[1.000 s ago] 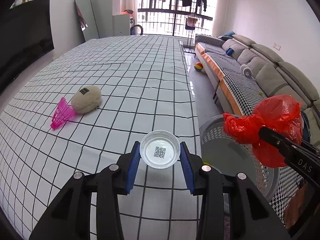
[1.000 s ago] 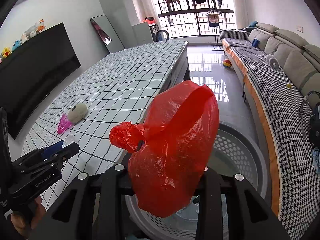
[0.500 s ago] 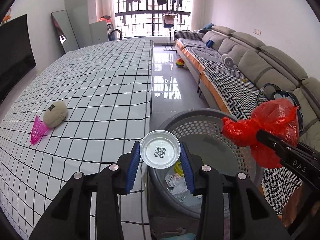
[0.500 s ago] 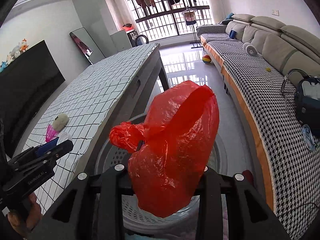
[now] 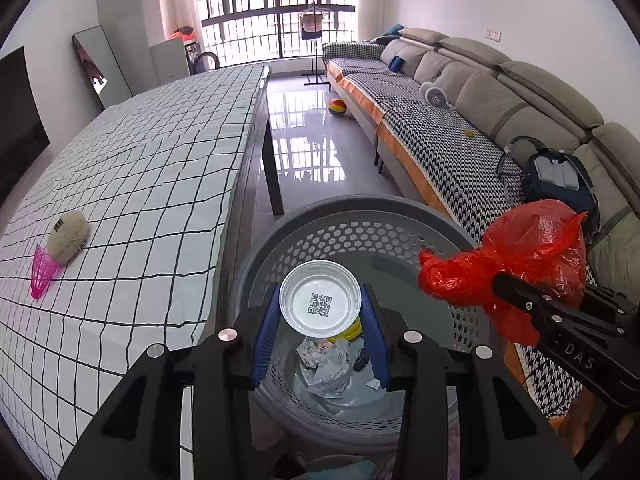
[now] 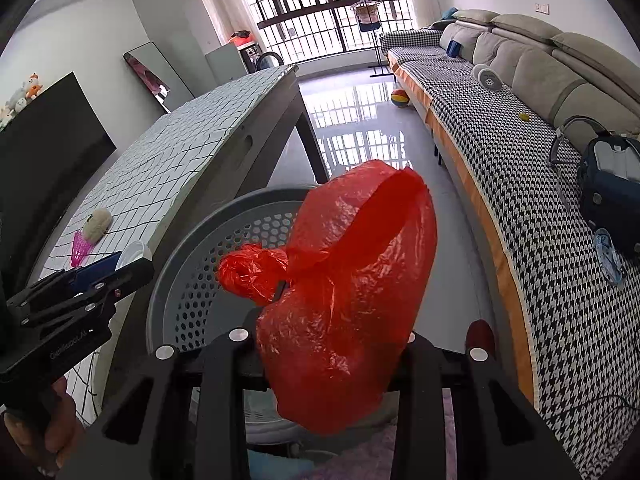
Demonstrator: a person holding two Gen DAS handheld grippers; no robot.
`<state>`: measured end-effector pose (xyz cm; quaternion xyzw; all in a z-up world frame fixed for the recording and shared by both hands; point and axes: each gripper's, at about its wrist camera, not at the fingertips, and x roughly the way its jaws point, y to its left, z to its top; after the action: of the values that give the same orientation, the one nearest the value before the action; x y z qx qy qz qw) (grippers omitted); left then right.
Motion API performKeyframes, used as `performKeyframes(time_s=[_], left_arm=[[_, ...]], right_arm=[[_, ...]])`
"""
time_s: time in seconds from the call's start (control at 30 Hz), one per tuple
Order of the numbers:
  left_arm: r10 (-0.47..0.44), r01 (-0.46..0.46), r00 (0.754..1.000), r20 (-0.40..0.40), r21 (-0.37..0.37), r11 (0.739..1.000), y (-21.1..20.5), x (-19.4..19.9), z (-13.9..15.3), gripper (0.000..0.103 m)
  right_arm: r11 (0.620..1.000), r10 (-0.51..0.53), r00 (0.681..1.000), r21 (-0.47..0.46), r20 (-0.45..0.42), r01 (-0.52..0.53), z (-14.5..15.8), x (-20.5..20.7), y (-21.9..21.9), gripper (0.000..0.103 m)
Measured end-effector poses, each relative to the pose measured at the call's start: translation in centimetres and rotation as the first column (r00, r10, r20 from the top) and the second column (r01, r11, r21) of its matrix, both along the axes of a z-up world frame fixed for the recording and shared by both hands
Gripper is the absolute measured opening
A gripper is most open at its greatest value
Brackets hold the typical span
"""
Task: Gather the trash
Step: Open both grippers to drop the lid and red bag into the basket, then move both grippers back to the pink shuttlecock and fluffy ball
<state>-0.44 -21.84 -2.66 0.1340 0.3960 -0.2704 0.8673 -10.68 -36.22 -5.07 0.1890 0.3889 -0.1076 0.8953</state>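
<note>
Trash fills both grippers above a grey perforated basket. Nearest in the left wrist view, the left gripper has its blue pads pressed against the two sides of a small clear cup with a printed code square on its bottom, so its jaws stand narrow around that cup, which hangs over the basket's mouth. Below the cup, crumpled paper and a bit of yellow lie on the basket floor. In the right wrist view, the right gripper holds a red plastic bag, whose bulk hides the fingertips; the bag bulges up and forward over the basket, with a twisted knot sticking out to the left. To the left in that view a hand carries the left gripper. Beside the basket stands a long table under a white cloth with a black grid, its edge just next to the basket rim. On the cloth, well away from the basket, a beige fluffy lump touches a pink shuttlecock. Across the shiny floor a sofa runs along the right wall, with a dark bag on its seat. A coloured ball lies on the floor further off. At the far end, clothes hang before a barred window.
</note>
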Motion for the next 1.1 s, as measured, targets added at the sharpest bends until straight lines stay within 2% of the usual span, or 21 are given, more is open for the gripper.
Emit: performKeyframes(time_s=[0.33,0.7,0.77,0.8,0.83,0.9,0.93,1.1], left_arm=[[0.016,-0.015,0.999,-0.042,0.019,1.000,-0.3,0.9,-1.5,0.039],[0.037,-0.037,0.998,-0.054,0.010,0.999,0.2,1.6,-1.4,0.040],[0.039,-0.038,0.998,-0.052,0.010,0.999,0.2,1.6,-1.3,0.040],[0.039,-0.039,0.998,-0.052,0.011,0.999,0.2,1.6,-1.3,0.041],[0.042,-0.041,0.998,-0.050,0.012,0.999,0.3,1.6,-1.3,0.050],[0.053,-0.052,0.998,-0.039,0.013,0.999,0.4,1.6,-1.1,0.065],[0.057,-0.056,0.998,-0.034,0.011,0.998,0.4,1.6,-1.0,0.067],[0.061,-0.061,0.998,-0.035,0.010,0.998,0.6,1.7,-0.8,0.068]], right_arm=[[0.998,0.059,0.998,-0.008,-0.026,-0.059,-0.5,1.9,0.6,0.032],[0.992,0.126,0.991,-0.022,-0.040,-0.127,-0.6,4.3,1.4,0.032],[0.991,0.130,0.991,-0.023,-0.036,-0.131,-0.5,4.4,1.5,0.042],[0.991,0.129,0.991,-0.029,-0.031,-0.130,-0.3,4.4,1.5,0.053],[0.992,0.124,0.992,-0.037,-0.024,-0.125,-0.2,4.3,1.4,0.061],[0.992,0.117,0.993,-0.041,-0.010,-0.117,0.2,4.2,1.3,0.063],[0.993,0.116,0.993,-0.038,-0.007,-0.116,0.3,4.1,1.2,0.063],[0.994,0.106,0.994,-0.037,-0.004,-0.106,0.6,4.0,1.0,0.063]])
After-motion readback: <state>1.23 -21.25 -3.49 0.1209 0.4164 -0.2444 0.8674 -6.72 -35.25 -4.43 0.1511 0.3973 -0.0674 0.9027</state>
